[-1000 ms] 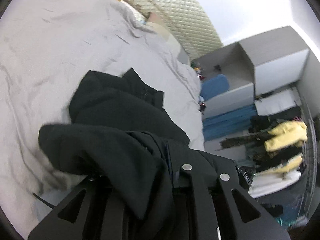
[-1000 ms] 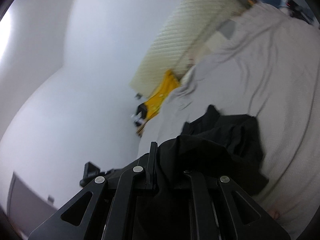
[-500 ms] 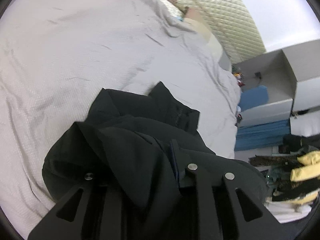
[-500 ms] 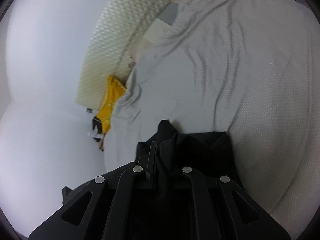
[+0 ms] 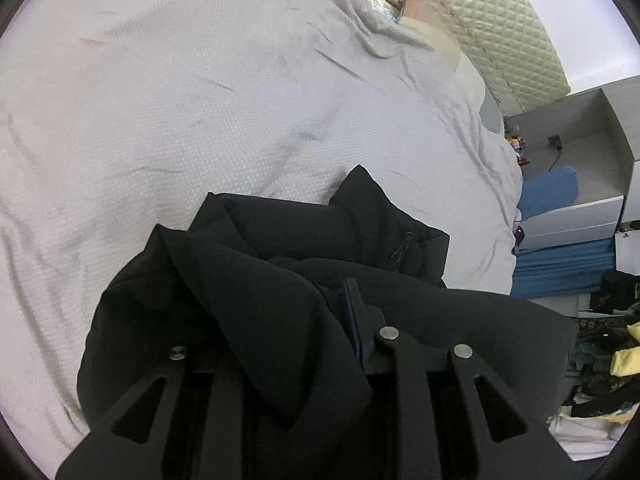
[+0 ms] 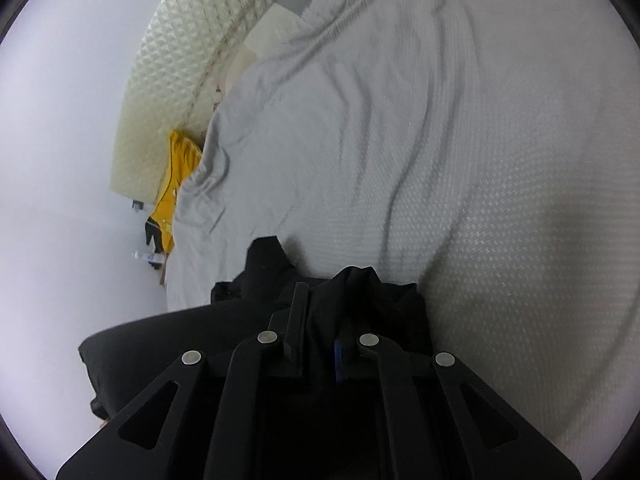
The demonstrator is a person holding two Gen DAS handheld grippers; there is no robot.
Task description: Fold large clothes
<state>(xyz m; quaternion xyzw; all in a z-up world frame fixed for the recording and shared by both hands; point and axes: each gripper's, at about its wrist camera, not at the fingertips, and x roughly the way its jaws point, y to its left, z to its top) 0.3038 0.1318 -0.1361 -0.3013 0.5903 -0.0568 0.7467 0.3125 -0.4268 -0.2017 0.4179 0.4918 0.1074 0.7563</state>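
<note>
Right tongs (image 6: 316, 344) clamped on black garment (image 5: 304, 280); left tongs (image 5: 280, 336) part-open, cloth draped between, grip unclear. Risk: left corner slips, fold skews on bed (image 5: 200, 100).

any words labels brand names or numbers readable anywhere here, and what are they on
None can be read in either view.
black garment: a small mark near its zipper, too small to make out.
yellow cloth at the bed's edge: dark markings, no legible letters.
small white item below the yellow cloth: possibly a label, too blurred to read.
shelf clutter past the grey bedsheet: too small to read.
</note>
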